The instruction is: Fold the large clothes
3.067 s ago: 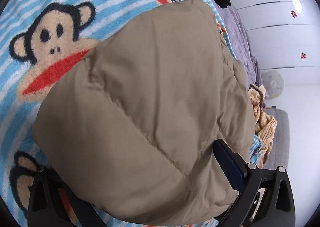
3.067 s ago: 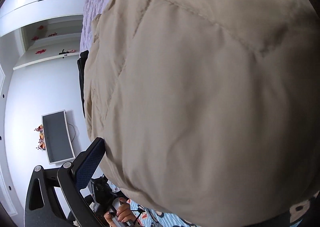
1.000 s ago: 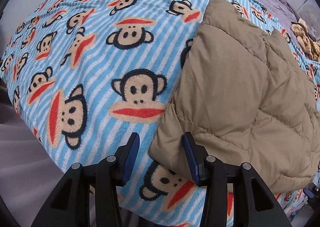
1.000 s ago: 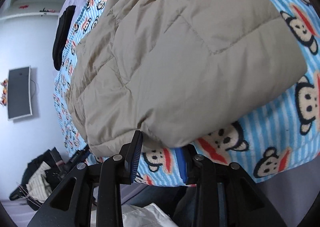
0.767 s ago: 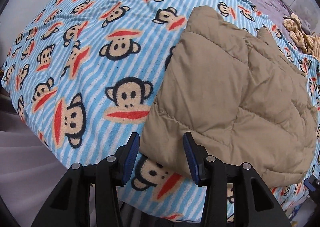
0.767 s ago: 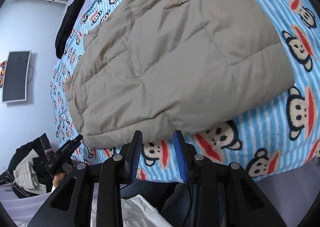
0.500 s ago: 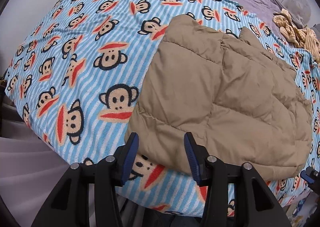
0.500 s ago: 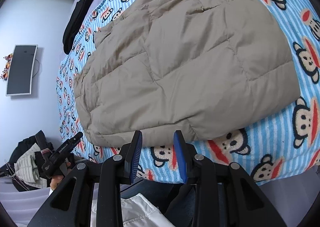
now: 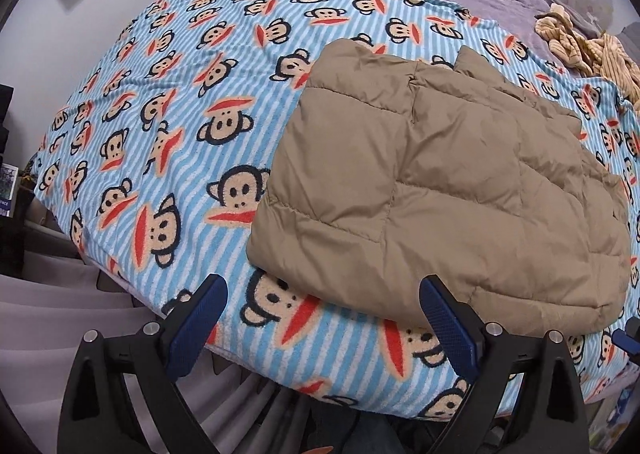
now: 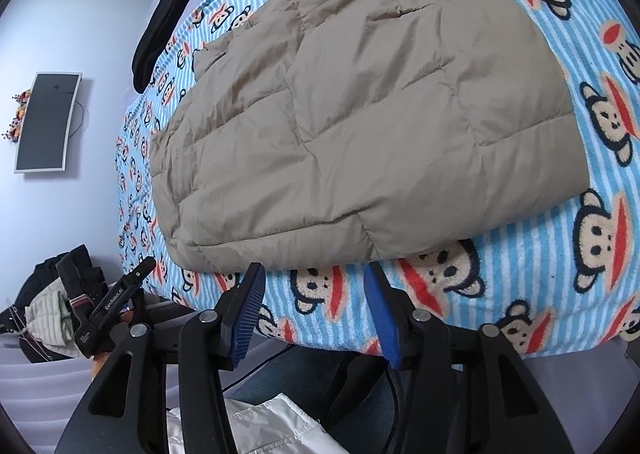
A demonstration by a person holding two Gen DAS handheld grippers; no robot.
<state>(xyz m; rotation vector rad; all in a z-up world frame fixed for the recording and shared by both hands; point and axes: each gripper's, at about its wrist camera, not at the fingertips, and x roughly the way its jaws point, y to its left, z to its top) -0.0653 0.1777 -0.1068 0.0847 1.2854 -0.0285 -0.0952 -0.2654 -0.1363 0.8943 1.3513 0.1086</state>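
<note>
The folded tan puffer jacket [image 9: 440, 190] lies flat on the monkey-print blanket [image 9: 168, 102] covering the bed. The left hand-held gripper [image 9: 320, 330] hangs spread wide and empty by the jacket's near edge; the right hand-held gripper [image 10: 314, 314] likewise gapes, gripping nothing.

Jacket [image 9: 448, 190] is quilted cloth, smooth with a faint sheen, puffy between the seams. Blanket [image 9: 192, 102] under it looks like fuzzy matt fleece. Left claw [image 9: 320, 328] is matt black plastic, with ribbed blue pads [image 9: 444, 330] and shiny metal bolts.
</note>
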